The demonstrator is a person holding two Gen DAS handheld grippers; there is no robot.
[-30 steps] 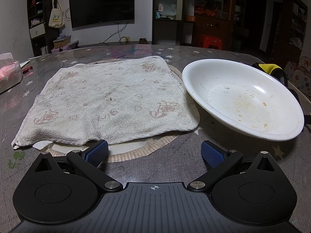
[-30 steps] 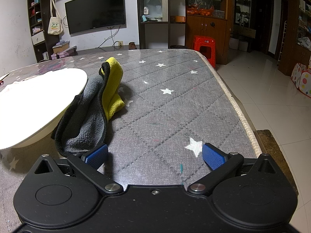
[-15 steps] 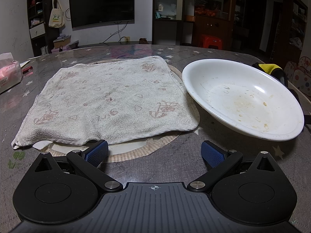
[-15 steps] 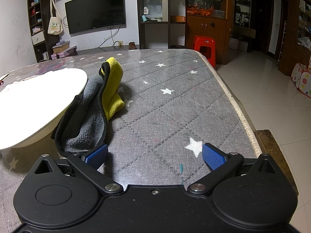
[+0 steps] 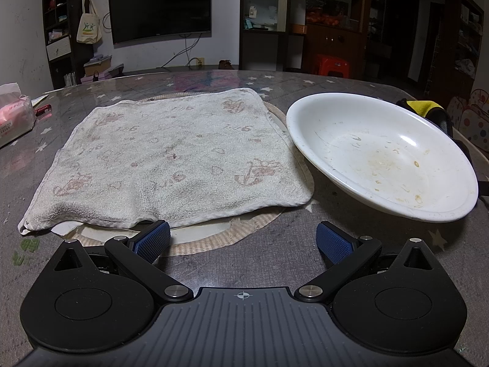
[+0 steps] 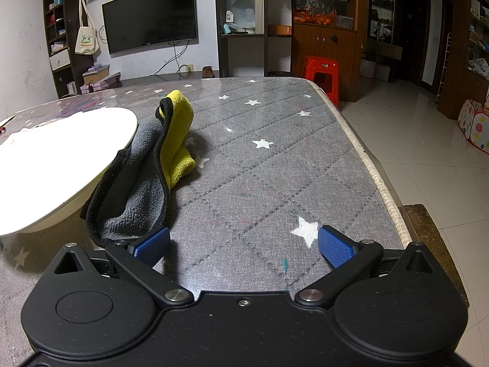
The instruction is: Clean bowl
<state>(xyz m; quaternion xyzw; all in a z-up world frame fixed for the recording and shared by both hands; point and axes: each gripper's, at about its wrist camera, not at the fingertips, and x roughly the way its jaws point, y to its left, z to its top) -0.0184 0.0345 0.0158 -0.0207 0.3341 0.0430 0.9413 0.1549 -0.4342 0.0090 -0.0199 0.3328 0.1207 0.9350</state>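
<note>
Bowl (image 5: 382, 156) beside towel (image 5: 171, 159)

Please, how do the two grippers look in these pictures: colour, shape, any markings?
The left gripper and the right gripper look alike: a matte black body with two round housings, black arms on silver pivot screws, and blue textured pads. The left body is ribbed, with a small crosshair mark; the right is smooth, with one central screw. No cables, hands or sleeves show.
</note>
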